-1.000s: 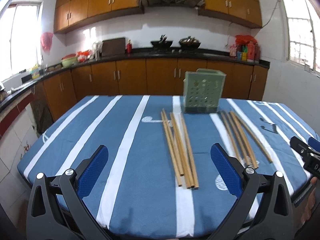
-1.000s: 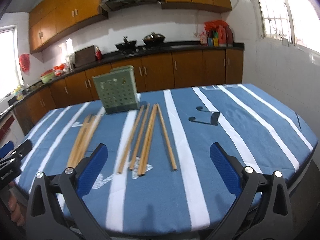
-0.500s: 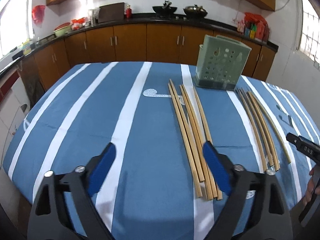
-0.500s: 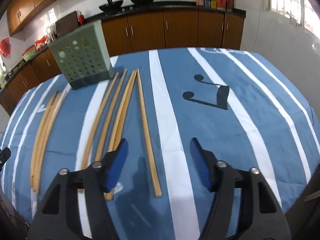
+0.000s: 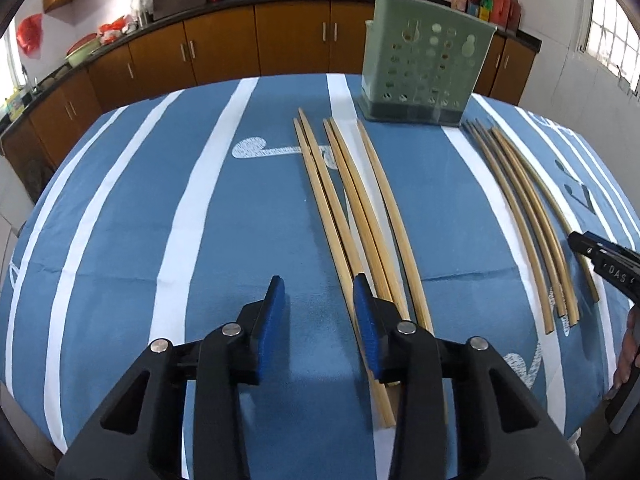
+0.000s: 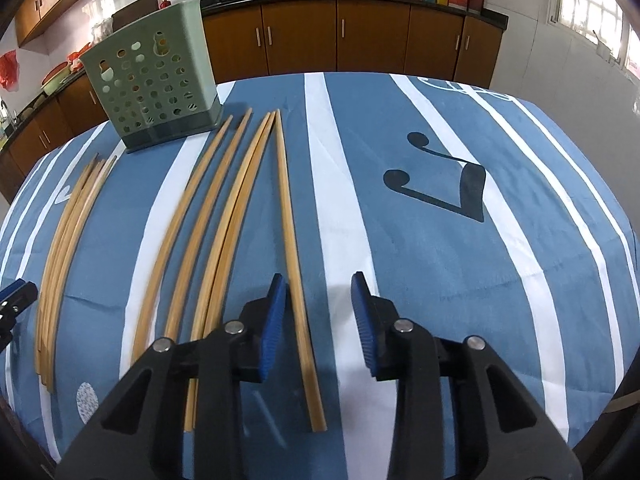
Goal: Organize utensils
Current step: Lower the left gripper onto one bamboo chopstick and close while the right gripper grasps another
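Two groups of long bamboo chopsticks lie on the blue striped tablecloth. The left group (image 5: pixel 352 204) runs toward a green perforated utensil holder (image 5: pixel 424 64) standing at the far side. The right, darker group (image 5: pixel 520 216) lies beside it. My left gripper (image 5: pixel 318 312) is open and empty, low over the cloth, its right finger at the leftmost chopstick. In the right wrist view, my right gripper (image 6: pixel 318 312) is open and empty, with the rightmost chopstick (image 6: pixel 292 240) between its fingers, close to the left one. The holder (image 6: pixel 154 80) stands at the far left there.
The table (image 5: pixel 120 240) has rounded edges close below both grippers. The right gripper's tip (image 5: pixel 600 260) shows at the right edge of the left wrist view. Wooden kitchen cabinets (image 6: pixel 360 40) and a counter with woks stand behind the table.
Both grippers have moved forward and down toward the chopsticks, and both have narrowed from wide open to a smaller gap. The chopsticks and holder have not moved.
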A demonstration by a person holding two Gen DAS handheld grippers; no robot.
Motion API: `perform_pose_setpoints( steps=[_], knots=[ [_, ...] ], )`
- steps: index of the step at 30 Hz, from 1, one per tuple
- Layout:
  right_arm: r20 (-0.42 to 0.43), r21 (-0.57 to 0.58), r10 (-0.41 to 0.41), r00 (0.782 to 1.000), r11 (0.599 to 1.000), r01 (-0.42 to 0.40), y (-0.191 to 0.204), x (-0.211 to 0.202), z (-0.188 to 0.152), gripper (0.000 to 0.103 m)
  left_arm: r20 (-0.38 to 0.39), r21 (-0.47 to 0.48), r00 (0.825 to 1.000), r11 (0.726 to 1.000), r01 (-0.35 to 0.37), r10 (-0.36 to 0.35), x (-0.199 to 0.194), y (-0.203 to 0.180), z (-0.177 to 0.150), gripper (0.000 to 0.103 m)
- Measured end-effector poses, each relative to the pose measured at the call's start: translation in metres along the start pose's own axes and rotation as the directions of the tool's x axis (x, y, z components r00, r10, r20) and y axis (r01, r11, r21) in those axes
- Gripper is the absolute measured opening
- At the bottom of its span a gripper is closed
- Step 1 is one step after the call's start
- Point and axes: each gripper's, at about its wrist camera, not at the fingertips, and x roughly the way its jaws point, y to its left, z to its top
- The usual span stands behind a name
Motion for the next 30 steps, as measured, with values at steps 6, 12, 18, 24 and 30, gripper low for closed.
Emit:
perform_pose_setpoints(
  steps=[6,12,18,24,30],
  knots=[
    [0.003,-0.006,-0.004,1.0,1.0,0.004,0.002,0.001,0.003,0.034,-0.023,0.01,1.0,1.0,0.003,-0.002,0.005,-0.003,0.001,0.029],
    [0.015,-0.021,-0.006,1.0,1.0,0.007,0.004,0.004,0.006,0.02,-0.035,-0.002,0.999,1.0,-0.017,0.017,0.012,0.001,0.005,0.012],
    [0.022,0.007,0.002,1.0,1.0,-0.002,-0.008,0.013,0.02,0.008,-0.041,-0.051,0.999,0.999,-0.001,-0.001,0.025,0.024,0.024,0.007],
    [0.036,0.059,-0.014,0.999,0.998,0.012,-0.024,0.026,0.037,0.008,-0.031,-0.087,1.0,0.996,0.001,-0.004,0.041,0.044,0.046,0.007],
    [0.048,0.069,-0.007,0.999,0.998,0.003,-0.029,0.031,0.042,0.009,-0.004,-0.094,1.0,0.995,0.016,-0.017,0.047,0.05,0.055,0.008]
  ],
)
